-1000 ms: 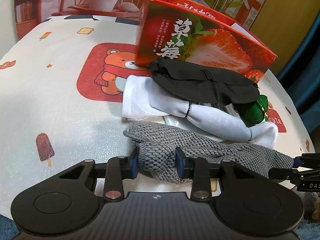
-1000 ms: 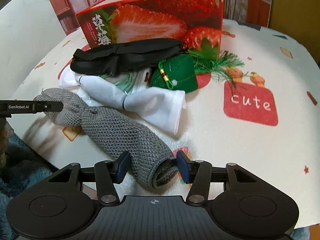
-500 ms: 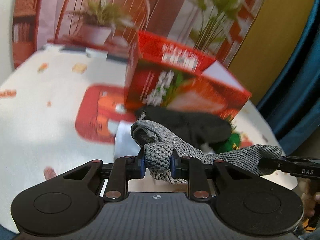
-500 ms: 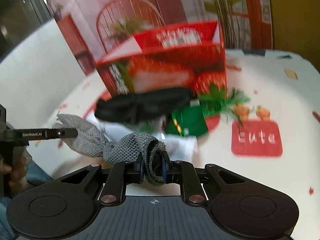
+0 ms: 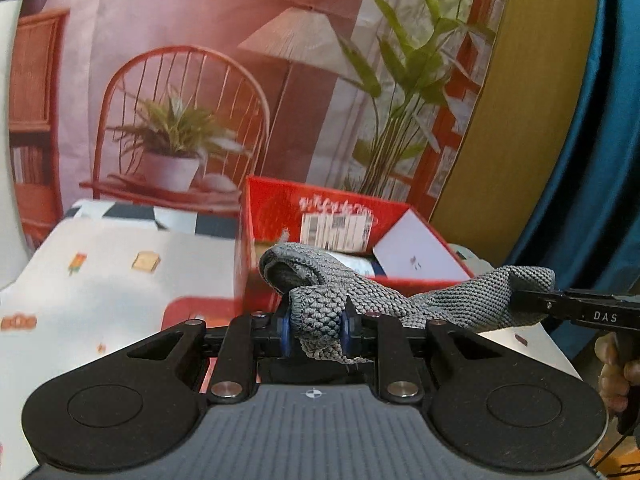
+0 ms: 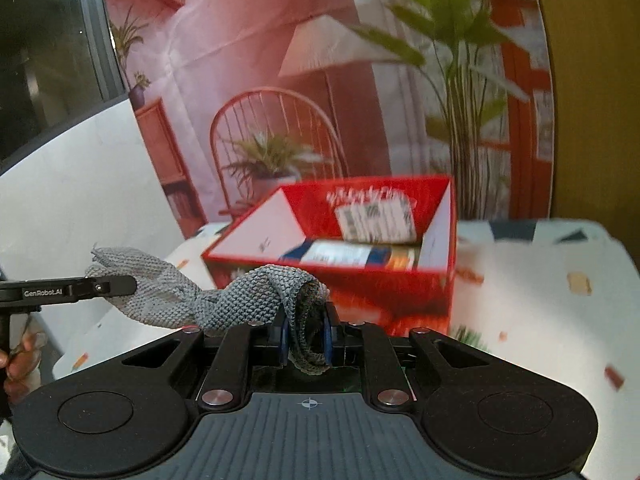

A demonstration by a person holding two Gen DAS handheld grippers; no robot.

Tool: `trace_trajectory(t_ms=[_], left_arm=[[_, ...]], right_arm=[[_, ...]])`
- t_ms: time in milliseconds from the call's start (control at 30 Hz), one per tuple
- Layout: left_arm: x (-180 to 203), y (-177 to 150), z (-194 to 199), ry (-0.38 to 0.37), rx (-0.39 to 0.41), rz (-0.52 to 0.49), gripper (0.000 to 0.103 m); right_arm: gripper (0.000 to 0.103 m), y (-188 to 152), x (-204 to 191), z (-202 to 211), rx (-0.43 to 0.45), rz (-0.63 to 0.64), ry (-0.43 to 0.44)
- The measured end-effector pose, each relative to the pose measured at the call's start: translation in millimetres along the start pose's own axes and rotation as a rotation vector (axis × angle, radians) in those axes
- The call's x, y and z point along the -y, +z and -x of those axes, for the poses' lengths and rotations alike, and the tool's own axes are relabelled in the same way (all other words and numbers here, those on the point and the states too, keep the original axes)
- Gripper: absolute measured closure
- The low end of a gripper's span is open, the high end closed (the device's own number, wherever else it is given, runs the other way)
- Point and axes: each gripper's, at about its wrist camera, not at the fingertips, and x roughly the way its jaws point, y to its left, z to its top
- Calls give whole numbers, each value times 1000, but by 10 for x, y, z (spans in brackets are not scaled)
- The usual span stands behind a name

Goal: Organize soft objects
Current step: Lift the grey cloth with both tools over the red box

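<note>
Left gripper [image 5: 316, 330]: clamped on one end of the grey knit cloth [image 5: 400, 296], pads pinching a bunched fold. Right gripper [image 6: 306, 338]: clamped on the cloth's other end, a rolled edge dark between my pads. Cloth hangs twisted in the air between both grippers, clear of the worktop [image 5: 120, 276], in front of the red strawberry box [image 6: 360, 280]. Box: open-topped, near the worktop's far edge; contents blurred, only a label and packaging readable as shapes. Box's lower front is hidden behind the cloth and gripper. Worktop's near edge is cut off by my gripper body. One hand [image 5: 614, 376] shows partly at the frame edge.
</note>
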Motion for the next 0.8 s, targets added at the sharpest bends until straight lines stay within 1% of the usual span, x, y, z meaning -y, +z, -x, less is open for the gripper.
trace_trajectory(t_ms=[267, 400, 533, 600, 800], left_arm=[[21, 417, -314, 17, -6, -27, 80], [26, 636, -581, 36, -12, -34, 80], [42, 853, -979, 75, -30, -52, 80], [44, 944, -1191, 92, -47, -58, 80], [53, 1122, -1821, 140, -107, -76, 80]], right_arm=[[89, 444, 131, -271, 7, 53, -36], [89, 650, 245, -492, -8, 62, -55], [89, 832, 343, -818, -35, 80, -87], [89, 923, 383, -1017, -50, 95, -122], [89, 1120, 479, -1650, -106, 133, -191]])
